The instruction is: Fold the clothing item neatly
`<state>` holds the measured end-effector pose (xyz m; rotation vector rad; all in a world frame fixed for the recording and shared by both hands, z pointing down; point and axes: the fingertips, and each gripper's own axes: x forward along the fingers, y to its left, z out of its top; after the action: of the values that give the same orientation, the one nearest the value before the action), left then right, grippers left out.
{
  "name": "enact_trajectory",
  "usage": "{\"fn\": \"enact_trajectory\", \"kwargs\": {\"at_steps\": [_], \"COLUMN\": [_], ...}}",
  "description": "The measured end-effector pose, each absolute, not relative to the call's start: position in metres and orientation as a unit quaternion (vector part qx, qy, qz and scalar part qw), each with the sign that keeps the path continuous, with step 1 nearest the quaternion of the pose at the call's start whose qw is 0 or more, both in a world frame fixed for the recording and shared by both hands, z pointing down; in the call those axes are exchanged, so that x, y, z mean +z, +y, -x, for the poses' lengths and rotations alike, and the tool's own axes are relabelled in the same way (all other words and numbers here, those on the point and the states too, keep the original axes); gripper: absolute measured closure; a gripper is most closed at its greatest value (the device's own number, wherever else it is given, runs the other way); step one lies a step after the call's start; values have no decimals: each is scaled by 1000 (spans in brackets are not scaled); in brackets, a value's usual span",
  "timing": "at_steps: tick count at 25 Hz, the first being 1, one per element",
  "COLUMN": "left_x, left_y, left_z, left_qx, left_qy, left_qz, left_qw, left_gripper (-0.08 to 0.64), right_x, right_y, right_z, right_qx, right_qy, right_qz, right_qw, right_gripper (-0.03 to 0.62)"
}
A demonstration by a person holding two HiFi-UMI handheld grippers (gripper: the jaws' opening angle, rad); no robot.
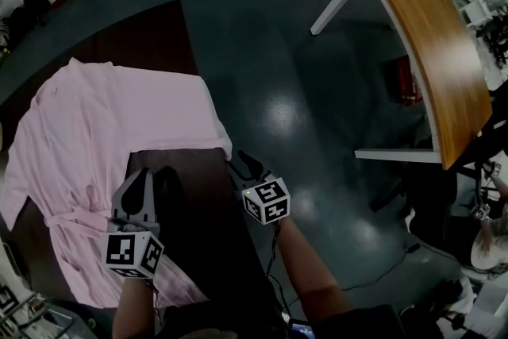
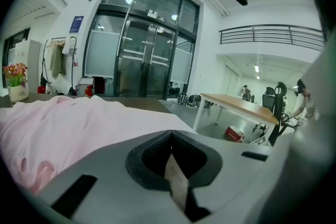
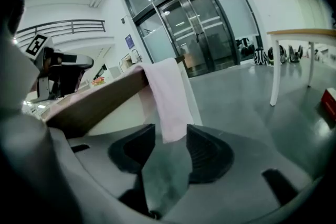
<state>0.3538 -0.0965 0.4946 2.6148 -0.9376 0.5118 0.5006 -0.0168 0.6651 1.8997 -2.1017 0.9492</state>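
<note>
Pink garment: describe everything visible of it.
The pink garment lies spread on the dark table. It looks like soft, thin cloth, plain and pale. Wrinkles gather near its lower left, and bare table shows in a notch at its lower right. One corner hangs over the table's right edge, between the right gripper's open jaws.
</note>
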Motion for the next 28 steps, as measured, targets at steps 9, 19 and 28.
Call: {"fn": "enact_trajectory", "kwargs": {"at_steps": [9, 19, 28], "left_x": [506, 477, 430], "left_y": [-92, -98, -110], "left_z": [-367, -347, -278], "left_qx": [185, 170, 142], "left_qy": [-340, -371, -415], "left_qz": [-908, -902, -890], "left_qw": [159, 144, 125], "left_gripper": [551, 551, 551], "right_x": [691, 622, 495], "right_y": [-22, -9, -44], "right_z": [-523, -586, -578], "right_qx": [296, 242, 148], "right_qy": [-677, -627, -649], "right_qz": [-669, -739, -745], "right_qw": [80, 39, 52], "right_gripper": [452, 557, 557]}}
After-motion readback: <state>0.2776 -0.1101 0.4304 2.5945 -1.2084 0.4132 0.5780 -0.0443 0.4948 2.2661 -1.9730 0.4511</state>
